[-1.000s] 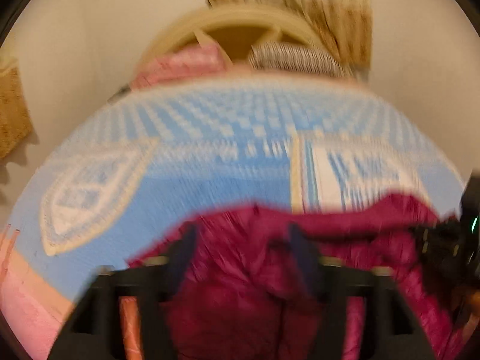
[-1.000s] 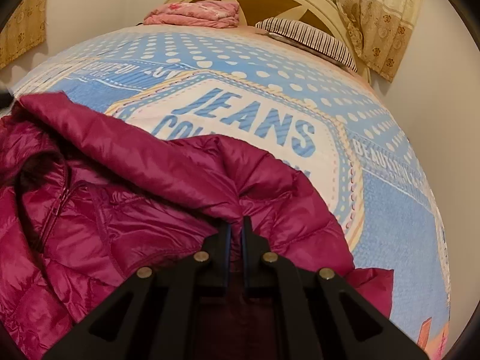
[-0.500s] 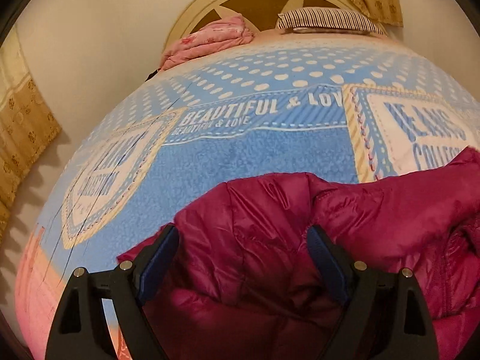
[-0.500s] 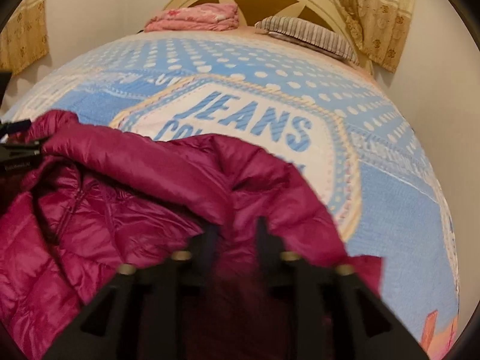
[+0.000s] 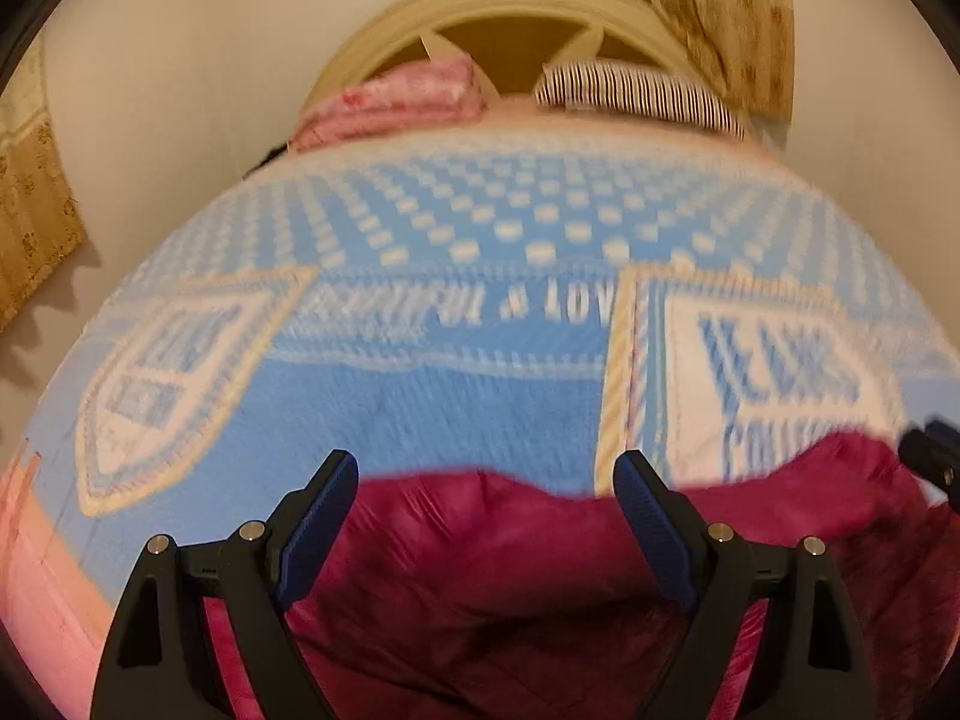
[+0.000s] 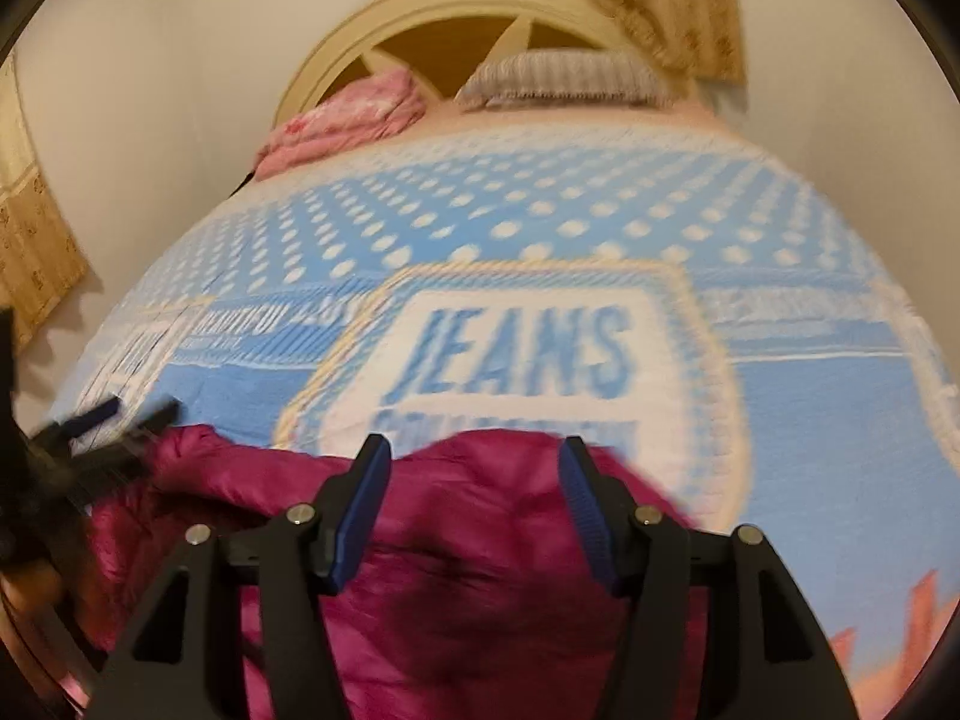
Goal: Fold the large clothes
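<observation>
A magenta puffer jacket [image 5: 510, 570] lies crumpled on the near end of a blue dotted blanket [image 5: 456, 408] that covers the bed. My left gripper [image 5: 483, 474] hovers open over the jacket's far edge, its blue pads clear of the fabric. In the right wrist view the jacket [image 6: 480, 570] bulges up under my right gripper [image 6: 475, 456], whose jaws are opening. Fabric sits between and below its pads, which do not press on it. Each gripper shows at the edge of the other's view: the right gripper [image 5: 930, 450] and the left gripper [image 6: 102, 426].
A folded pink quilt [image 5: 408, 96] and a striped pillow [image 5: 630, 90] lie at the bed's far end against a cream headboard [image 5: 510, 6]. Patterned curtains [image 5: 690, 0] hang behind it. The blanket [image 6: 780, 408] beyond the jacket carries a "JEANS" print.
My right gripper was shut on a fold of the jacket; its jaws have since spread, let the fabric go and lifted. The left gripper has shifted, still open, and the jacket sits lower in its view.
</observation>
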{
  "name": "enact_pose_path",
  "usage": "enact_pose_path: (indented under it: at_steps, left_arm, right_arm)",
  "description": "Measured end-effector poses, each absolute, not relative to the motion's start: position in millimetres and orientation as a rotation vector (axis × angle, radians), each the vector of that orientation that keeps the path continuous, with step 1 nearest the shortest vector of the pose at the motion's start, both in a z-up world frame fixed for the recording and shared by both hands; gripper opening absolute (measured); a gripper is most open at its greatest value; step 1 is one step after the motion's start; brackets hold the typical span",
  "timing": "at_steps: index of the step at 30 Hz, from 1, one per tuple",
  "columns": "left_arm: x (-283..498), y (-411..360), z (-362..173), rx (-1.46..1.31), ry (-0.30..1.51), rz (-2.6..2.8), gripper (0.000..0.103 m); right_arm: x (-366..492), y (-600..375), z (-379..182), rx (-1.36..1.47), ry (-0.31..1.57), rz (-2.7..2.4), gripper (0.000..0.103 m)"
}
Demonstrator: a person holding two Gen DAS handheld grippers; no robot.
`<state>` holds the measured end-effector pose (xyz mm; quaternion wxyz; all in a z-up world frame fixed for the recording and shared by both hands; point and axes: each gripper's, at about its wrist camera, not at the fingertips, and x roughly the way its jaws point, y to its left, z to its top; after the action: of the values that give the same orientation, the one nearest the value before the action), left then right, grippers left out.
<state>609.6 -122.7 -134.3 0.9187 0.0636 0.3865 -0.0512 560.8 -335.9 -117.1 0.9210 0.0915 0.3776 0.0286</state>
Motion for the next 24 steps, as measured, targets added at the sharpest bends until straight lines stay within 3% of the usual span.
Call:
enact_pose_path:
  at_steps: [5, 24]
  left_arm:
    - [603, -119, -181, 0.123, 0.873, -0.112, 0.088]
    - [602, -126, -199, 0.164, 0.862, -0.091, 0.093]
  right_arm:
    - [568, -295, -152, 0.106, 0.844, 0.101, 0.061]
    - [562, -289, -194, -0.002, 0.842, 0.054, 0.061]
